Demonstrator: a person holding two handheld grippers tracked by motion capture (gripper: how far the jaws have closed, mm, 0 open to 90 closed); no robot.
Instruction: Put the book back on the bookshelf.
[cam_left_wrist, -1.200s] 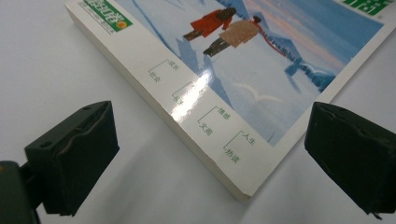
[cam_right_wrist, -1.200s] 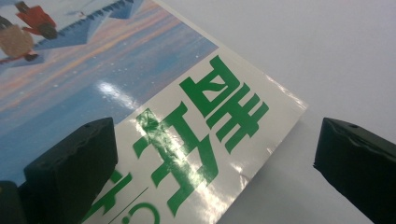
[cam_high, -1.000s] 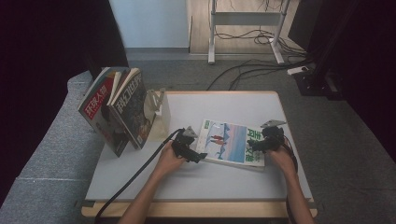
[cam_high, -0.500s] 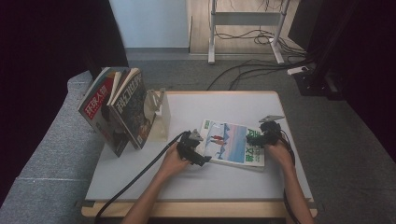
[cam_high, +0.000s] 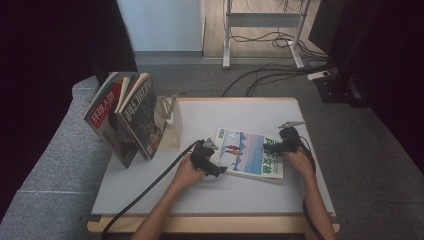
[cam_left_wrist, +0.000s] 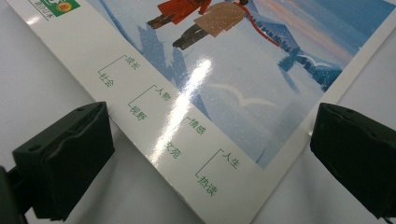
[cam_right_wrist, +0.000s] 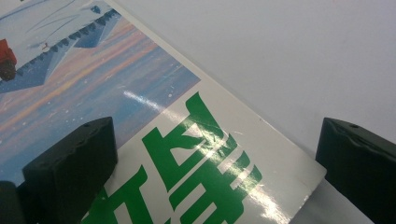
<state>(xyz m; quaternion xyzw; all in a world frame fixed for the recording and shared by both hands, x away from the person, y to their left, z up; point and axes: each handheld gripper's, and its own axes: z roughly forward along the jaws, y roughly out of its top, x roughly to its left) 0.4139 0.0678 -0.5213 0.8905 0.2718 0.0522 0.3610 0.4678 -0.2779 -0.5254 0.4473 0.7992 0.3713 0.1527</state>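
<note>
A magazine (cam_high: 247, 152) with a snowy blue cover and green lettering lies flat on the white table (cam_high: 240, 112). My left gripper (cam_high: 214, 161) is at its near-left corner, and my right gripper (cam_high: 279, 145) is at its right edge. In the left gripper view the jaws stand wide open around the left gripper (cam_left_wrist: 205, 158), with the magazine (cam_left_wrist: 233, 93) corner lying between them. In the right gripper view the right gripper (cam_right_wrist: 215, 163) is open too, straddling the magazine (cam_right_wrist: 140, 102) corner with the green characters. Neither gripper holds anything.
Several books (cam_high: 127, 117) stand leaning at the table's left, propped against a beige stand (cam_high: 170, 125). A black cable (cam_high: 150, 185) trails from the left gripper over the front edge. A grey padded surface (cam_high: 55, 165) borders the table's left; cables (cam_high: 260, 75) lie on the floor beyond.
My left gripper has crept slightly right toward the magazine's corner. My right gripper has shifted a little farther back along the right edge. The magazine has stayed in place.
</note>
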